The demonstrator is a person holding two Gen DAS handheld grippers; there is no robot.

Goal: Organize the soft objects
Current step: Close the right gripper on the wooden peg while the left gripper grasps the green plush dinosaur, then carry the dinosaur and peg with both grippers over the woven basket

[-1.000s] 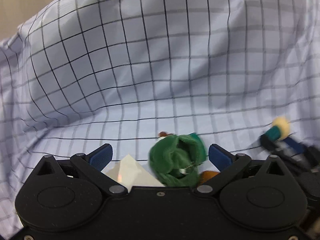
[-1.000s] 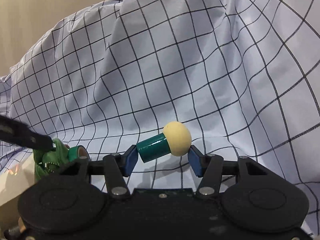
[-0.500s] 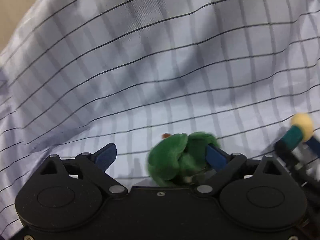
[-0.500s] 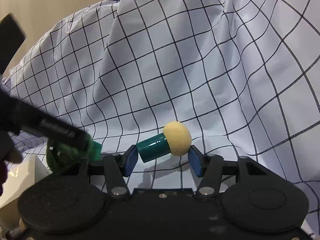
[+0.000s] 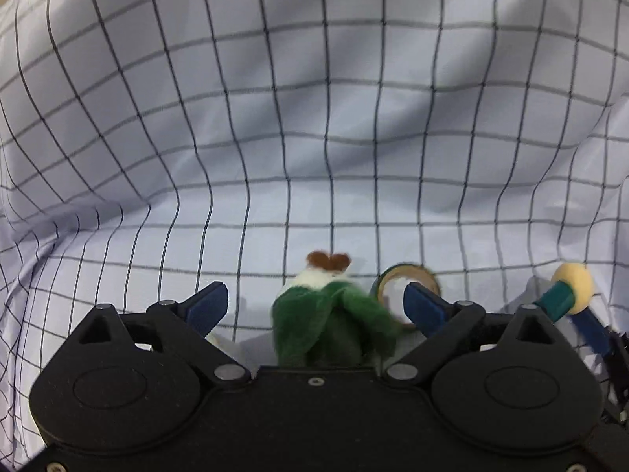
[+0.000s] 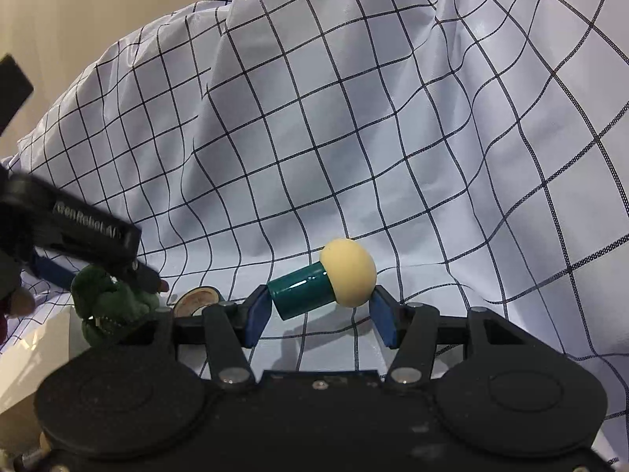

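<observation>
A green plush toy (image 5: 330,322) with a white and brown tip lies on the checked cloth (image 5: 314,118). It sits between the wide-apart fingers of my left gripper (image 5: 316,306), and neither pad presses on it. In the right wrist view the same plush (image 6: 110,303) shows at the far left under the left gripper (image 6: 106,279). My right gripper (image 6: 320,314) is shut on a mushroom-shaped toy (image 6: 326,285) with a teal stem and a cream cap, held a little above the cloth. That toy (image 5: 566,291) also shows at the right edge of the left wrist view.
A roll of tape (image 5: 405,279) lies just right of the plush, close to the left gripper's right finger (image 5: 424,306). A pale white object (image 6: 39,354) sits at the lower left. The cloth rises in folds behind. A person's fingertip (image 6: 19,301) shows at the left edge.
My left gripper has moved over the plush and tipped further down, so the plush now sits midway between its fingers. The tape roll has come into view. The right gripper has kept still.
</observation>
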